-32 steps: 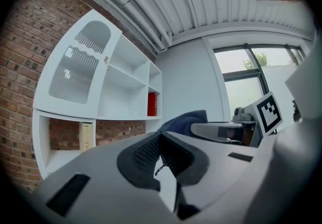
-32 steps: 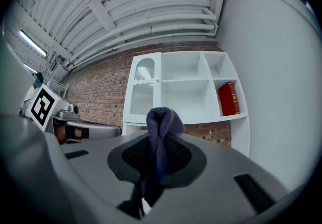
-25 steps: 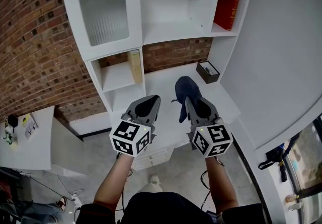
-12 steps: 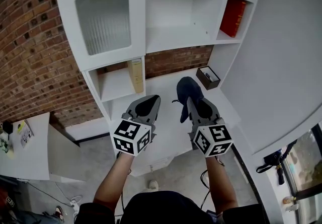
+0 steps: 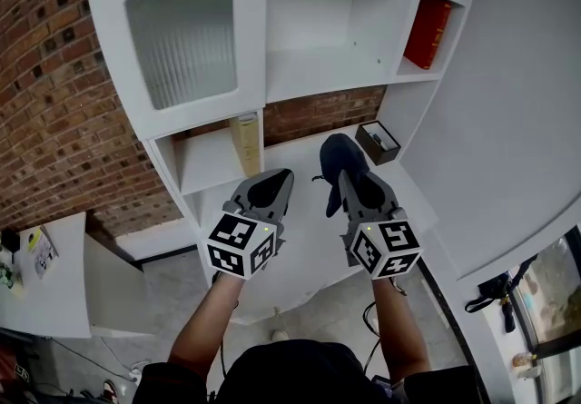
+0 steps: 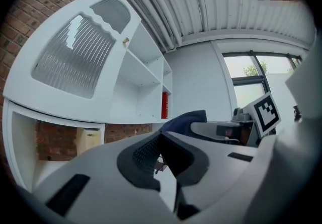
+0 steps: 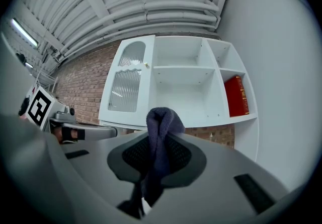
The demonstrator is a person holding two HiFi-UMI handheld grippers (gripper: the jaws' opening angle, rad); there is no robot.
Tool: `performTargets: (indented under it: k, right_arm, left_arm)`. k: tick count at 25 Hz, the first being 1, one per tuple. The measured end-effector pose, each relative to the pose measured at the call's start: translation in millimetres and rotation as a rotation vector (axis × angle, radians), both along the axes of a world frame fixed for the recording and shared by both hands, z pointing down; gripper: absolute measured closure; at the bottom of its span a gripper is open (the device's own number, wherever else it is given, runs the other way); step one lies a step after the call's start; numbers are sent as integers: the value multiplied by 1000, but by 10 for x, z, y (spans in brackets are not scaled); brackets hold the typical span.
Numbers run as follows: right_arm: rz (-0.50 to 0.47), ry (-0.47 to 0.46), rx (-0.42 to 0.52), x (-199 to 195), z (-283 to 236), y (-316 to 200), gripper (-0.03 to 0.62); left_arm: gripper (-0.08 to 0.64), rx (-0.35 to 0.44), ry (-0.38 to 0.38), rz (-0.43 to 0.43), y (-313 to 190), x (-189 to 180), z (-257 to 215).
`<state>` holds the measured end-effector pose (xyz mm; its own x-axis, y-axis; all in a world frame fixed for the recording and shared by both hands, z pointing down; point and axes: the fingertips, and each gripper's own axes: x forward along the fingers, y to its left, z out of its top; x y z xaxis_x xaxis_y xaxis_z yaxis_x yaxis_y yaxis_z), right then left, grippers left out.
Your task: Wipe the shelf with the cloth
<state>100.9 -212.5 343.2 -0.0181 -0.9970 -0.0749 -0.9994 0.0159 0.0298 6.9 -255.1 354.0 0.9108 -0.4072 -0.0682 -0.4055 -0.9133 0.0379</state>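
Right tool (image 5: pixel 343 181) clenched on dark blue cloth (image 5: pixel 337 155), cloth bunched up past the jaw tips, left tool (image 5: pixel 275 184) closed on nothing, both over white worktop (image 5: pixel 304 231), shelf (image 5: pixel 320 66) beyond, 1 red book (image 5: pixel 439 30) in right compartment, small dark box (image 5: pixel 377 141) near cloth.

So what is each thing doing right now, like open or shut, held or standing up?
left gripper, shut, holding nothing.
right gripper, shut on the cloth.
cloth, pinched in the right gripper, one end poking out past the jaws.
glass cabinet door, shut.
red book, standing upright.
cream book, standing upright.
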Motion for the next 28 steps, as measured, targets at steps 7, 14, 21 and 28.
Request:
performTargets:
  k: [7, 14, 21, 28]
  right_arm:
    - [1, -2, 7, 139, -46, -187, 535]
    - [-27, -4, 29, 326, -112, -388, 535]
    - [-75, -3, 51, 527, -222, -675, 535]
    - [-123, 5, 61, 739, -314, -983, 535]
  left_arm:
    - [546, 5, -9, 0, -160, 110, -18]
    - [546, 15, 0, -27, -335, 300, -70]
    - [546, 35, 4, -67, -527, 503, -170]
    - [546, 40, 4, -124, -747, 684, -207]
